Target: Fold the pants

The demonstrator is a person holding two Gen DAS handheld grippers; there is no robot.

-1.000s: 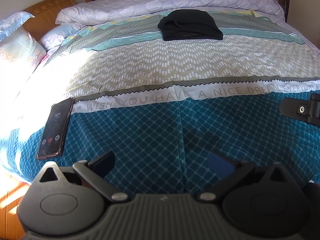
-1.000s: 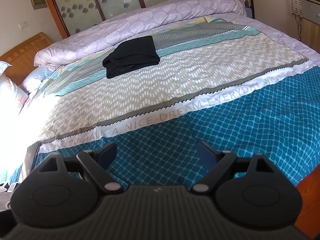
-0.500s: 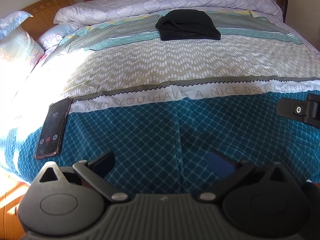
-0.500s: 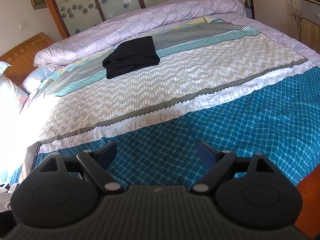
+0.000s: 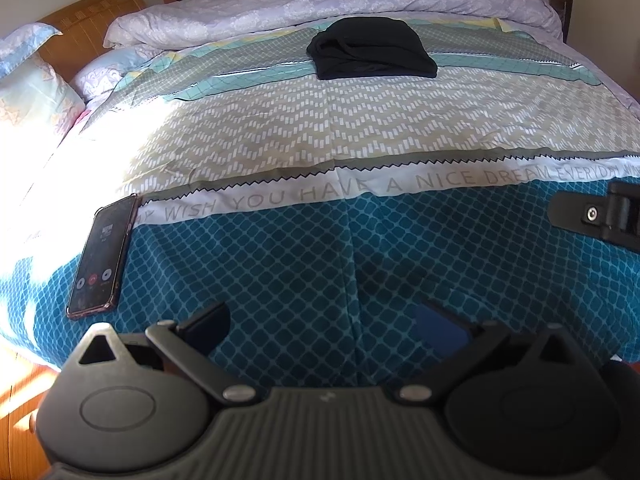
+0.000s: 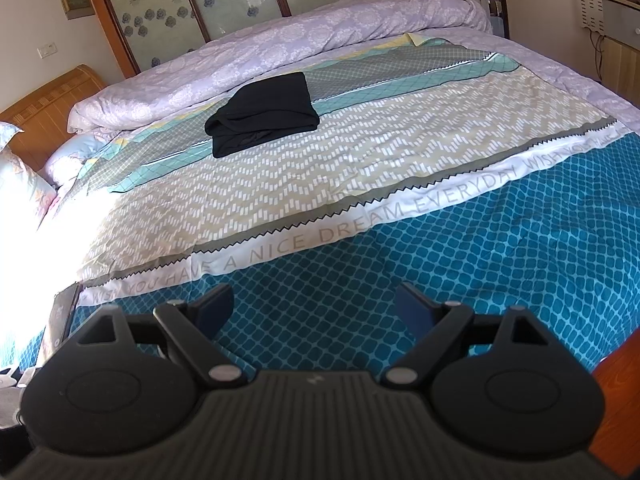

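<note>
Black fabric, the pants (image 5: 370,49), lies in a compact bundle far up the bed (image 5: 400,248), just before the rolled lilac duvet (image 5: 328,0). Against the earlier frames almost nothing has changed: the left view has crept slightly so the phone (image 5: 103,255) sits a little higher, the right view is unchanged. Both the left hand-held gripper (image 5: 320,322) and the right hand-held gripper (image 6: 314,306) hover spread and empty over the teal cover, well apart from the pants, so the folding looks finished or paused.
</note>
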